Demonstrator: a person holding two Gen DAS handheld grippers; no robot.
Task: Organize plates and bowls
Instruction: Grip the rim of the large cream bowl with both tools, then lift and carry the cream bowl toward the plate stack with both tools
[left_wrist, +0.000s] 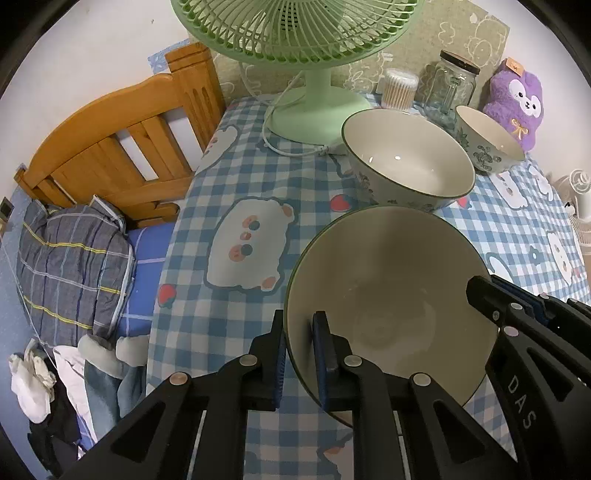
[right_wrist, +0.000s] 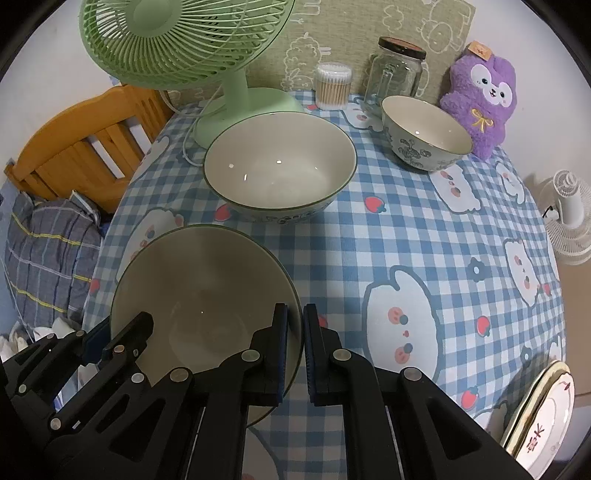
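A large cream bowl (left_wrist: 388, 288) with a dark green rim sits at the near side of the checked tablecloth (left_wrist: 258, 177). My left gripper (left_wrist: 299, 321) is shut on its left rim, one pad inside and one outside. My right gripper (right_wrist: 295, 314) is shut on the right rim of the same bowl (right_wrist: 199, 288). Each gripper shows in the other's view, the right gripper (left_wrist: 480, 291) and the left gripper (right_wrist: 144, 321). Behind it stands a second large bowl (right_wrist: 277, 166), and farther right a smaller patterned bowl (right_wrist: 424, 129). Stacked plates (right_wrist: 543, 413) lie at the table's near right edge.
A green desk fan (right_wrist: 236, 99) with a white cord stands at the back left. A cotton swab box (right_wrist: 332, 86), a glass jar (right_wrist: 395, 70) and a purple plush toy (right_wrist: 476, 99) line the back. A wooden bed frame (left_wrist: 110, 147) is left of the table, a white fan (right_wrist: 569, 210) right.
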